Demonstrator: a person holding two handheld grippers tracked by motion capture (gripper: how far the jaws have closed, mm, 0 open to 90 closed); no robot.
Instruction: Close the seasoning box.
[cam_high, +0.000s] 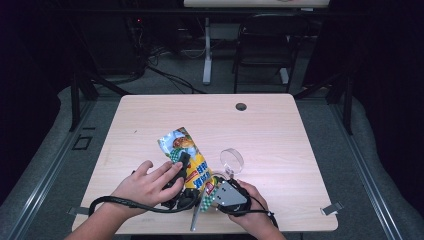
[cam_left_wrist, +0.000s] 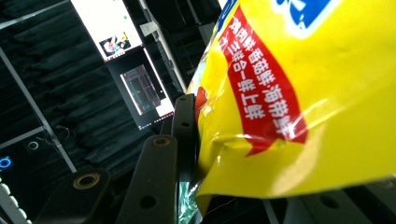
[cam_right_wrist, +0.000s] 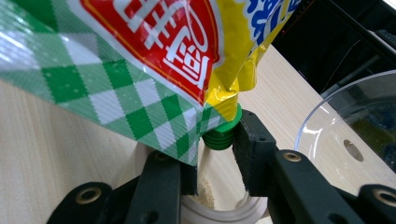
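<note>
Two tools clamp pouch (cam_high: 192, 162); right gripper view reveals green spout (cam_right_wrist: 223, 133) pinched.

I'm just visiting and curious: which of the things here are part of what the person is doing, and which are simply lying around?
In use:
- yellow pouch, held in the left gripper
- its green spout, between the right gripper jaws
- clear bowl beside it

Lying about:
- table, which bears it all
- chair behind the table
- cables on the floor
</note>
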